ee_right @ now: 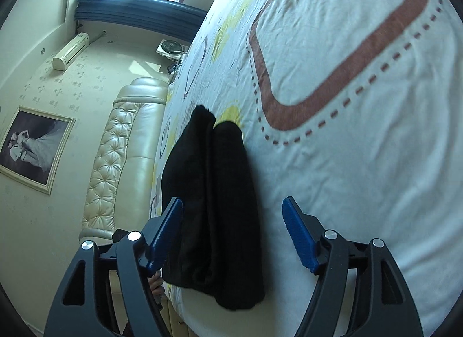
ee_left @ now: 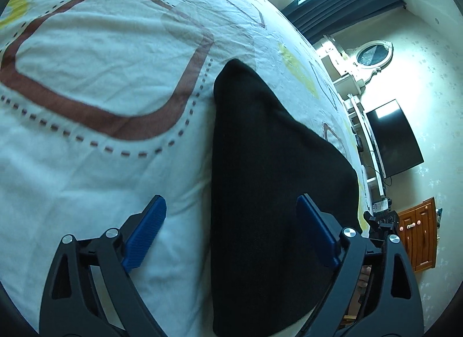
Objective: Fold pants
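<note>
While lying flat on the bed sheet [ee_left: 86, 180], black pants [ee_left: 269, 192] folded into a long narrow bundle, long axis running away from both cameras toward the far end of the bed [ee_right: 361, 163]. Close to one long edge of the bed, parallel to that edge, with the wide patterned middle of the sheet on the other side. From the right wrist view, two legs side by side, a seam-like crease between them, far ends rounded and pointing away toward the window side of the room; near end thick and blunt, just short of the near edge of the bed. From the left wrist view, one tapering dark wedge, narrow tip far, broad end near. Left gripper [ee_left: 231, 227] spread wide, blue pads [ee_left: 144, 232] apart, one pad over bare sheet and the other over the dark cloth, no pad pressing on fabric. Right gripper [ee_right: 233, 232] likewise parted, near end of the pants in the gap between the pads, neither pad touching the cloth. Beyond the bed edge, a tufted cream headboard [ee_right: 115, 169] and a framed picture [ee_right: 31, 148] on the wall; on the opposite wall, a dark screen [ee_left: 393, 137] and a wooden cabinet [ee_left: 419, 232].
</note>
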Motion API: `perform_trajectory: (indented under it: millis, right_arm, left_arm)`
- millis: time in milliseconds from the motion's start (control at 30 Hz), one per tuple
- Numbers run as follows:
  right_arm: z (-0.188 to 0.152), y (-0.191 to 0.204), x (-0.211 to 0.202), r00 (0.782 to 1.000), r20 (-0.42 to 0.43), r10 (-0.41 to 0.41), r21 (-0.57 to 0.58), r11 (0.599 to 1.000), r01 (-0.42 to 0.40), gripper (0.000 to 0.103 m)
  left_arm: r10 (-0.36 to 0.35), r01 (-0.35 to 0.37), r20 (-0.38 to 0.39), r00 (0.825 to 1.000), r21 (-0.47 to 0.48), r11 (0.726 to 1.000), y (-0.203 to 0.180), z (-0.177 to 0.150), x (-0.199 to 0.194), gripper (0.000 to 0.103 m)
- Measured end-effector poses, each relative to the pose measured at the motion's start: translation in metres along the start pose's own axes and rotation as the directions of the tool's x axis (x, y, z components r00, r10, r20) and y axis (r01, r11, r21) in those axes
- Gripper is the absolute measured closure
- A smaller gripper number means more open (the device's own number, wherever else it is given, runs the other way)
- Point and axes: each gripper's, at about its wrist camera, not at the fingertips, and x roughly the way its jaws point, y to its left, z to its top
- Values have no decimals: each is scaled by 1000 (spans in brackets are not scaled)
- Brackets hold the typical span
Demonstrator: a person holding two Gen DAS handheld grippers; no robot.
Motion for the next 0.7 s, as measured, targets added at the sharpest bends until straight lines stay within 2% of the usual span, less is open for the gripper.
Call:
perform_trajectory:
  millis: [200,300,400,467,567,600,633,700]
  right_arm:
    - [-37,8,6,997,-61,49,11,999,-49,26]
    - [-40,12,12,998,-50,41,16,999,-40,22]
    - [-40,17,20,998,-58,23,0,1000,-23,21]
    - [-42,20,23,998,-67,-13,-29,1000,11,23]
    - [-45,23,24,996,-70,-52,-51,998,49,32]
    - [-44,19,24,996,-72,-51,-42,998,48,42]
    - [-45,16,24,996,-72,-44,-31,999,42,48]
    - [-46,9,21,998,-61,-34,-29,999,32,53]
  left_arm:
    - [-29,30,20,999,-7,1000,-1,-46,-16,4]
    - [-8,8,19,1000,36,999,-12,-56,-13,3]
    - [-24,24,18,1000,9,1000,-15,-58,-9,3]
    - [-54,55,9,998,-31,998,-14,-58,-8,3]
    - [-132,130,-15,991,-104,986,-14,-57,-5,3]
    - [-151,148,-21,988,-123,981,-14,-56,-3,3]
    - [-148,143,-25,989,-127,981,-13,-56,-1,3]
    - [-138,133,-41,990,-114,985,-13,-59,1,6]
